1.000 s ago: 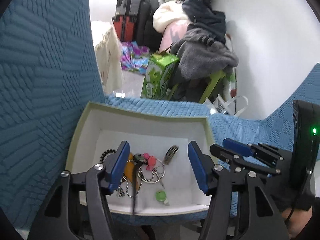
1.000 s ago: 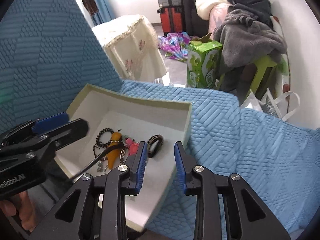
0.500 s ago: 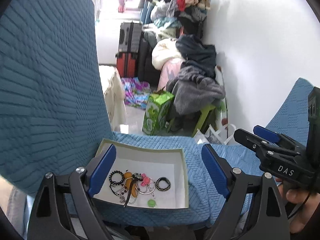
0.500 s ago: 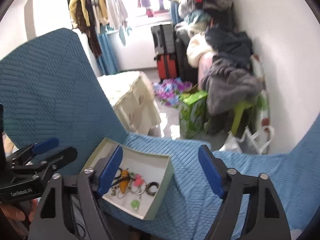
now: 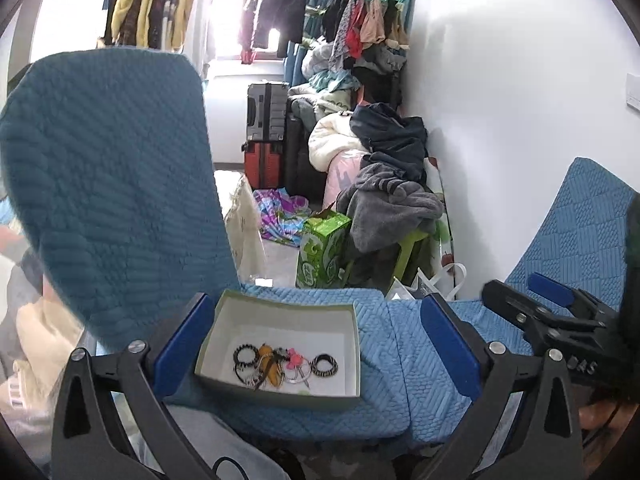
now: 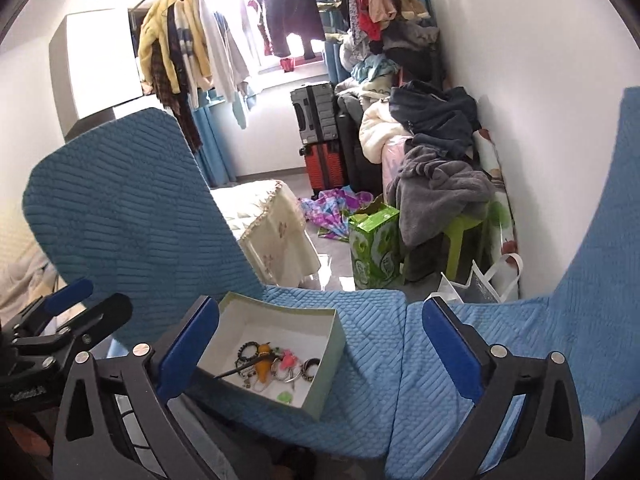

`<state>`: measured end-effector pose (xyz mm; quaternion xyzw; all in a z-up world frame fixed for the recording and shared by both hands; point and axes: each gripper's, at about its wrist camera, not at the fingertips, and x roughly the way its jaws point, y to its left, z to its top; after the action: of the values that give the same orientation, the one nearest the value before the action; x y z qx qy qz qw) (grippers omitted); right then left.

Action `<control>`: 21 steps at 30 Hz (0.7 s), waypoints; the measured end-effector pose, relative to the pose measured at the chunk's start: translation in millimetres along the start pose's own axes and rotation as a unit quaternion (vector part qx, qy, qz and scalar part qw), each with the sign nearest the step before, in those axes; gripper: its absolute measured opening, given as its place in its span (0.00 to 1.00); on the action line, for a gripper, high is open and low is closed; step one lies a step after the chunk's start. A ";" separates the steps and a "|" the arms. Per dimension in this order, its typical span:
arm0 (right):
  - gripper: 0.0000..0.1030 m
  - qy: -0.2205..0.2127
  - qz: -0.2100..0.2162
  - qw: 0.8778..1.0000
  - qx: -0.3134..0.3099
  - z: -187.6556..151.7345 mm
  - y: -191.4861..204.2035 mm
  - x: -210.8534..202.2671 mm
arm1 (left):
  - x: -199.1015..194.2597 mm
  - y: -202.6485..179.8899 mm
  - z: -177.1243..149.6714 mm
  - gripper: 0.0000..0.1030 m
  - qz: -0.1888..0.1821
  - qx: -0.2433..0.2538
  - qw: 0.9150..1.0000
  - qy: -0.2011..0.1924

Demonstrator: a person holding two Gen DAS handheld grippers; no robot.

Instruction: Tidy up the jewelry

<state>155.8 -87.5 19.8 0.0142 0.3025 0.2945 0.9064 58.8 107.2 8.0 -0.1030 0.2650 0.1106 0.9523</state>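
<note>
Jewelry (image 5: 285, 365), a small tangle of dark beaded bracelets, metal rings, thin chains, an orange carrot-shaped charm and a pink charm, lies on the white floor of a shallow open cardboard box with pale green walls (image 5: 280, 394). A light green round piece (image 6: 285, 397) lies in the box too, nearer its front wall than the tangle. The box sits on the seat of a chair covered in blue quilted fabric (image 5: 380, 360), towards the seat's left half, just in front of the tall blue backrest (image 5: 112, 184).

The left claw (image 5: 316, 350) stands wide apart, its blue-padded fingers (image 5: 182, 346) flanking the box from above without touching it; its jaws have just been opening, with nothing between them. The right claw (image 6: 320, 350) is likewise spread wide and empty, its jaws having just been opening, and it hangs above the seat to the right of the box's middle.

Beyond the box, on the floor, stand a green printed carton (image 5: 322, 252), a lime plastic stool piled with grey and dark clothes (image 5: 392, 208), and an orange suitcase beneath a grey one (image 5: 266, 136).
</note>
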 end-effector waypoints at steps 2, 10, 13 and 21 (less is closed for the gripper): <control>0.99 -0.014 -0.014 1.000 -0.002 -9.3 1.3 -7.7 | -1.1 0.5 -5.0 0.99 0.007 -0.009 1.000 0.004; 0.99 -0.004 -0.039 0.999 0.009 -45.3 -3.9 -10.3 | 2.4 -0.7 -33.9 0.99 0.010 -0.021 0.999 0.030; 0.99 0.009 -0.043 0.999 0.000 -55.1 -5.5 -7.7 | 4.1 -1.9 -42.4 0.99 0.014 -0.012 0.999 0.037; 0.99 0.030 -0.038 0.999 -0.011 -76.7 -7.8 -2.3 | 9.7 6.0 -58.6 0.99 0.033 -0.017 0.998 0.053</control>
<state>115.7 -106.9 -43.2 -0.0159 0.3269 0.2632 0.9075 37.1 99.6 -47.1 -0.1163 0.3162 0.1406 0.9310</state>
